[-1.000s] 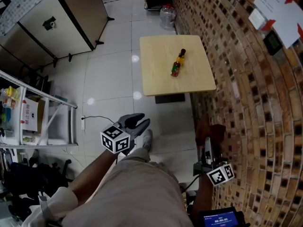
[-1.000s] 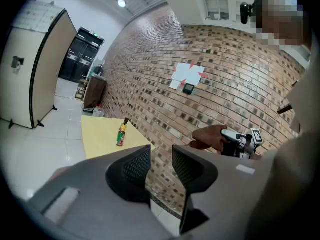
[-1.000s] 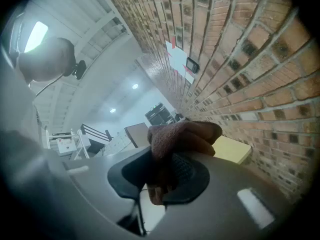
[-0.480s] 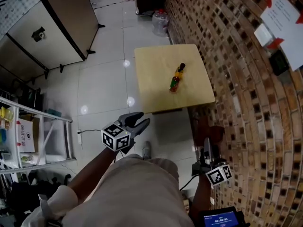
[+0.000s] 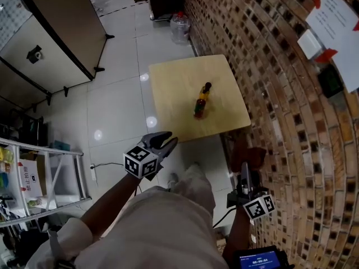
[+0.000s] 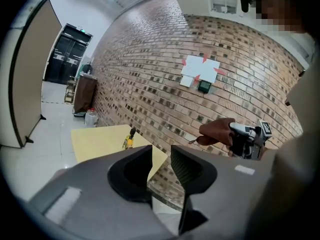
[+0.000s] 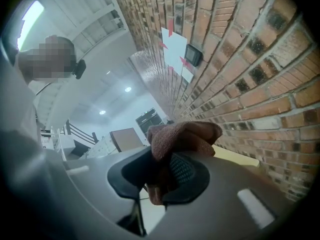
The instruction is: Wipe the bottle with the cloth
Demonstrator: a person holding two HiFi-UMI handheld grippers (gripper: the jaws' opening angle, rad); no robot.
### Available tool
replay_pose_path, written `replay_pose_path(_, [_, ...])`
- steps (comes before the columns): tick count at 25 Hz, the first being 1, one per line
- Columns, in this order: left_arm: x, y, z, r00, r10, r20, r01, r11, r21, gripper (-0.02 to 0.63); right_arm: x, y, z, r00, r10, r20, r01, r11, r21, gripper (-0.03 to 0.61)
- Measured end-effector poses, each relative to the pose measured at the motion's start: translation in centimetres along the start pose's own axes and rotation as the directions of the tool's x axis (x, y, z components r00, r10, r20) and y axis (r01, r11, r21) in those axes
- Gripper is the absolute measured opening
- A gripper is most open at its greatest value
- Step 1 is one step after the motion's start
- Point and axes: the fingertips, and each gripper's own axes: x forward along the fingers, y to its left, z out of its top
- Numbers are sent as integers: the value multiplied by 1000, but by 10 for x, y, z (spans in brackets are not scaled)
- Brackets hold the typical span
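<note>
A small bottle (image 5: 201,100) with a dark cap, yellow and red body stands upright near the middle of a light wooden table (image 5: 174,86) against the brick wall. The bottle (image 6: 129,138) also shows far ahead in the left gripper view. My left gripper (image 5: 164,140) is held out short of the table, well away from the bottle; its jaws have just been closing, still stand apart and hold nothing (image 6: 161,168). My right gripper (image 5: 245,167) is shut on a brown cloth (image 5: 251,152), close to the wall. The cloth (image 7: 183,135) bunches over its jaws (image 7: 162,170).
A brick wall (image 5: 280,94) runs along the right, with papers (image 5: 343,21) pinned to it. A clear water jug (image 5: 180,26) stands on the floor beyond the table. A tan partition (image 5: 53,32) and a metal rack (image 5: 39,167) stand at left. A cable (image 5: 106,163) lies on the tiles.
The view has moved forward: the table and bottle are nearer and lower in the picture. Both grippers have come along with it, the brown cloth still in the right one.
</note>
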Motion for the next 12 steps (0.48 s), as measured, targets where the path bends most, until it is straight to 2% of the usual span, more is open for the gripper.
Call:
replay_pose_path(4, [39, 7, 11, 999, 9, -36, -8, 1000, 19, 135, 25, -37, 3, 999, -15, -29, 16, 999, 37, 66])
replay_pose_path(12, [110, 46, 45, 987, 106, -117, -101, 993, 53, 155, 120, -96, 18, 991, 29, -129, -26, 999, 26, 66])
